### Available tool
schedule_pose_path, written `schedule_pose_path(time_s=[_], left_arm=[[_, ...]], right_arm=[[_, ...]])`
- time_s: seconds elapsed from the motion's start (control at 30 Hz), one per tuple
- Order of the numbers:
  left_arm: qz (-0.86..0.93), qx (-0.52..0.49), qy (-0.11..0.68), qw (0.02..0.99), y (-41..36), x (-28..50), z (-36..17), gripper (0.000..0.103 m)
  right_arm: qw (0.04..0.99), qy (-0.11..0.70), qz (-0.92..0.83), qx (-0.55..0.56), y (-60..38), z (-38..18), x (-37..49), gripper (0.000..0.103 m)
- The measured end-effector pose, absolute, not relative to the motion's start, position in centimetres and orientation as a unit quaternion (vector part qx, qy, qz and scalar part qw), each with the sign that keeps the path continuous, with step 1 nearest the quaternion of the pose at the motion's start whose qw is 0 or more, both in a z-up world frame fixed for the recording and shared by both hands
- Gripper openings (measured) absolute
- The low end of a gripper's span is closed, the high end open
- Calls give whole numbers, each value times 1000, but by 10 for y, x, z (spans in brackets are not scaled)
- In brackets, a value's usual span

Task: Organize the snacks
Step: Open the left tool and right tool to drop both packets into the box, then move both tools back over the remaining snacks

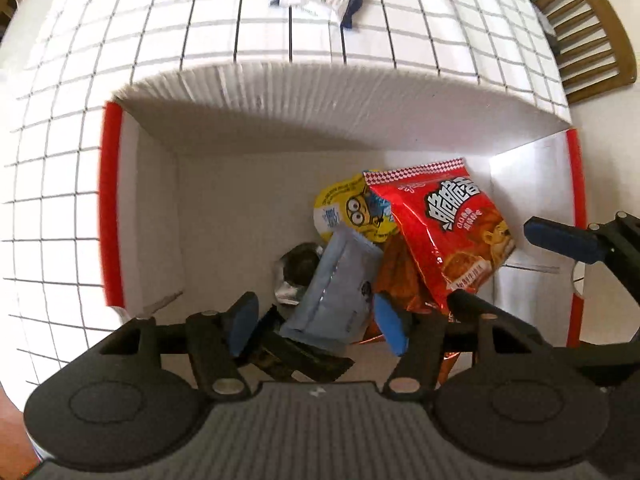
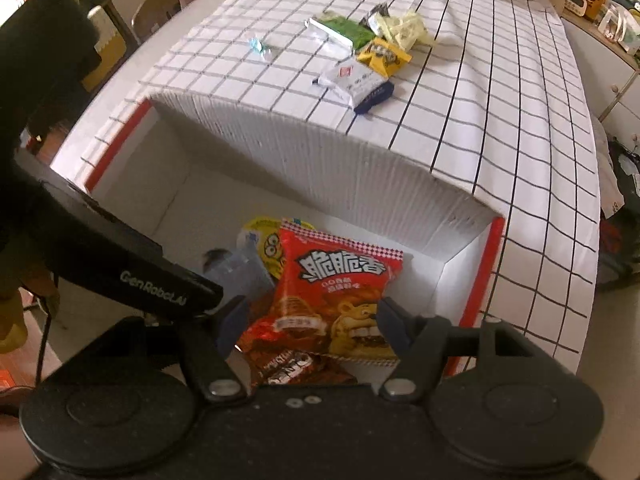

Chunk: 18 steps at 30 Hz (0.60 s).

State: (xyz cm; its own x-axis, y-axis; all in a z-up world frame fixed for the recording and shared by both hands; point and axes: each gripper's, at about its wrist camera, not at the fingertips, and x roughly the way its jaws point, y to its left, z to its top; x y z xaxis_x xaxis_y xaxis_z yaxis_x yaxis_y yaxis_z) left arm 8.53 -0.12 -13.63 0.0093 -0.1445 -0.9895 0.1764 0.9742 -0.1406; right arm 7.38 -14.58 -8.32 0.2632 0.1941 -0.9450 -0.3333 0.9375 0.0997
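A white cardboard box with red edges stands open on the checked tablecloth. Inside lie a red snack bag, a yellow cartoon packet, a grey-blue packet and dark foil packets. My left gripper points straight down into the box and is open; the grey-blue packet lies below, between its fingers, and no pad presses on it. My right gripper hangs open over the red snack bag, which leans on the pile. One of its blue pads shows beside the bag.
Loose snacks lie on the tablecloth beyond the box: a white-and-blue packet, a yellow packet, a green packet, a pale yellow wrapper and a small candy. A wooden chair stands at the table's right.
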Motion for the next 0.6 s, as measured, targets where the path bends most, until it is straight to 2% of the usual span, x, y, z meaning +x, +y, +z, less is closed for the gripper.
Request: schedule_pose_path(time_s=[0.2, 0.27, 0.6], left_arm=[[-111, 11, 669, 735, 8, 79, -110, 66], [-109, 8, 658, 745, 8, 77, -105, 70], [-104, 2, 573, 813, 17, 81, -60, 79]], right_arm=[[809, 561, 175, -38, -153, -62, 72, 76], [814, 552, 178, -33, -154, -55, 73, 77], [839, 507, 197, -21, -158, -23, 81, 84]])
